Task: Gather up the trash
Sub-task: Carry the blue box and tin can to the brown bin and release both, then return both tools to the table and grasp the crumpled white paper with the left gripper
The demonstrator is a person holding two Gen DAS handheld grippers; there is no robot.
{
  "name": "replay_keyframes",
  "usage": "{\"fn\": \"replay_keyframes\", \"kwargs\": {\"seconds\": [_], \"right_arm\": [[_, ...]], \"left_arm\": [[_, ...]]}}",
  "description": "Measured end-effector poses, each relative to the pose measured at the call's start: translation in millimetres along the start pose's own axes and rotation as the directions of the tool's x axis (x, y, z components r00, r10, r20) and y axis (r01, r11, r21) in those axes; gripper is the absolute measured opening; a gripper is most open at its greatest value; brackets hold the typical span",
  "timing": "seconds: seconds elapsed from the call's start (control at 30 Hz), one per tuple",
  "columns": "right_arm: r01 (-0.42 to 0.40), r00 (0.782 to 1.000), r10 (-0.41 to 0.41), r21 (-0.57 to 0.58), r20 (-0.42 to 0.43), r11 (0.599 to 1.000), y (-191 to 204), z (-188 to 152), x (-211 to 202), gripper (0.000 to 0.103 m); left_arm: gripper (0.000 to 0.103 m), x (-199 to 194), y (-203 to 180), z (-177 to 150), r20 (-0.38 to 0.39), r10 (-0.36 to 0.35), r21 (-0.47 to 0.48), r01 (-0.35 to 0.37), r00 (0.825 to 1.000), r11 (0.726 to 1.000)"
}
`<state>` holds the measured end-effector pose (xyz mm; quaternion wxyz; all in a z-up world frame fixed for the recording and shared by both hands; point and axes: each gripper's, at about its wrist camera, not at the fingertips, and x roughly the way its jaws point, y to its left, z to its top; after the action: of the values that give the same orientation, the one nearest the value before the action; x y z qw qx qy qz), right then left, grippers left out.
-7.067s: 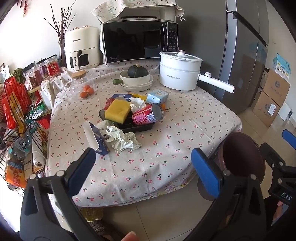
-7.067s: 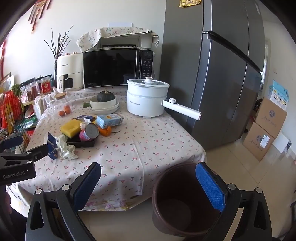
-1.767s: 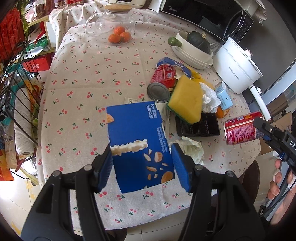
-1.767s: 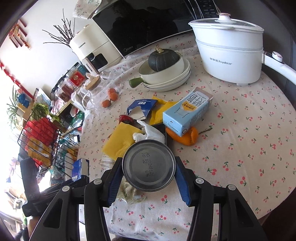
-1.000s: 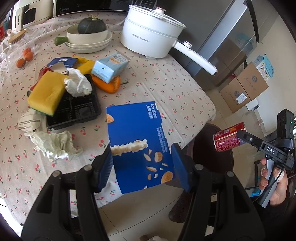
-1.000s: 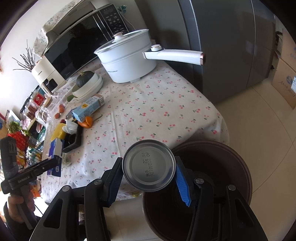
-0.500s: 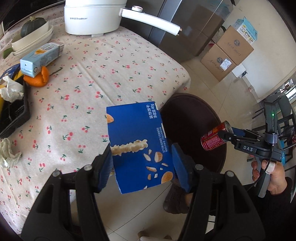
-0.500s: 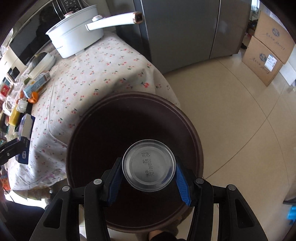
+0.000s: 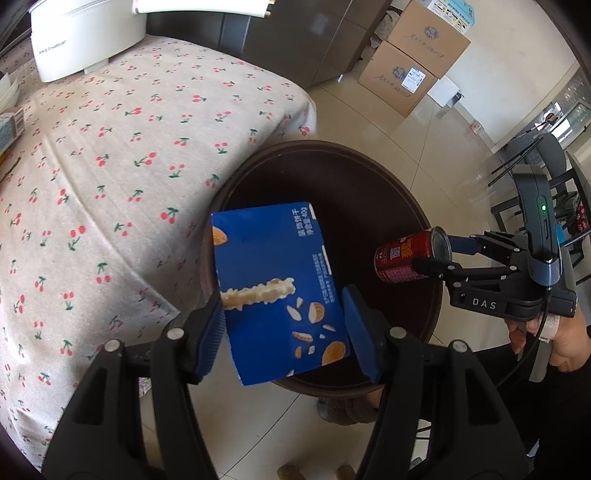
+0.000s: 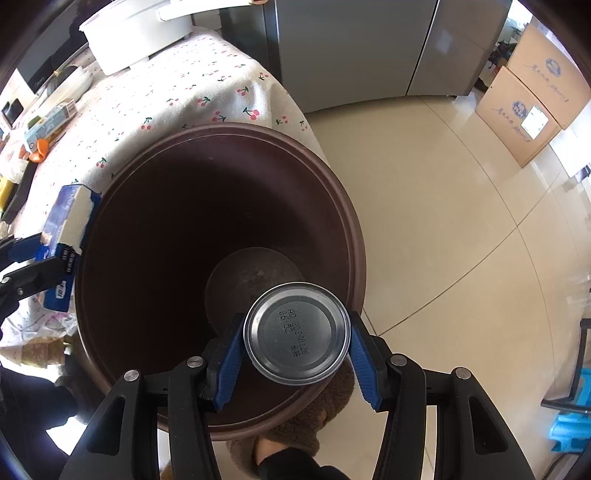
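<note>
Both hands have swung from the table to above the brown bin, carrying the blue box and red can

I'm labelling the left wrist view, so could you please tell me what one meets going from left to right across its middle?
Cherry-print tablecloth → blue snack box in the left gripper → red can over the brown bin → right gripper → the hand holding it.

Likely a home kitchen: cherry-print tablecloth, grey fridge, white electric pot.
</note>
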<state>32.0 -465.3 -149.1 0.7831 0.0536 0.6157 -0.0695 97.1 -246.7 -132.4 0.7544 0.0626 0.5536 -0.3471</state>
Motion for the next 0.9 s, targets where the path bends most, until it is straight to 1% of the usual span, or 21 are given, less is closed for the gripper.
{"fn": "replay_keyframes", "kwargs": {"seconds": [0.17,0.23,0.3,0.37,0.43,0.57,0.8,0.87,0.9], "right_arm": [[-0.009,1.000,0.009,-0.003,0.000,1.000,-0.2,-0.7,0.1,0.054],[-0.009,1.000,0.009,-0.003,-0.001,1.000,0.5,-0.4,0.5,0.054],[-0.009,1.000,0.009,-0.003,-0.001,1.000,0.6,-0.6,0.5,0.054],[-0.008,1.000,0.008,-0.004,-0.001,1.000,0.2,-0.2,1.1,0.054],[-0.004,1.000,0.004,-0.004,-0.002,1.000,0.3,0.1,1.7,0.054],[0.005,1.000,-0.005,-0.007,-0.005,1.000,0.9,3.8,4.3,0.054],[0.032,0.999,-0.032,-0.010,-0.023,0.999,9.3,8.3,5.9,0.055],[0.025,0.999,-0.025,0.002,-0.030,1.000,11.0,10.3,4.6,0.055],[0.013,1.000,-0.013,0.012,-0.028,1.000,11.3,11.8,2.6,0.058]], "left_arm": [[0.064,13.8,-7.7,4.6,-0.016,0.001,0.039,0.000,1.000,0.999],[0.071,16.0,-8.3,5.9,-0.026,0.011,0.032,-0.010,1.000,0.999],[0.084,12.3,-7.3,5.4,-0.015,0.042,0.028,-0.042,0.999,0.999],[0.088,7.0,-4.9,6.0,-0.006,0.075,0.033,-0.074,0.997,0.997],[0.089,0.5,-0.7,6.1,0.001,0.097,0.030,-0.097,0.995,0.995],[0.097,-11.7,13.4,1.4,0.013,0.138,0.013,-0.138,0.990,0.990],[0.100,-28.6,29.7,-5.0,0.028,0.183,-0.006,-0.183,0.983,0.983],[0.101,-33.4,31.9,-6.2,0.038,0.199,-0.007,-0.199,0.979,0.980],[0.101,-36.0,33.2,-6.4,0.043,0.205,-0.009,-0.205,0.978,0.979]]}}
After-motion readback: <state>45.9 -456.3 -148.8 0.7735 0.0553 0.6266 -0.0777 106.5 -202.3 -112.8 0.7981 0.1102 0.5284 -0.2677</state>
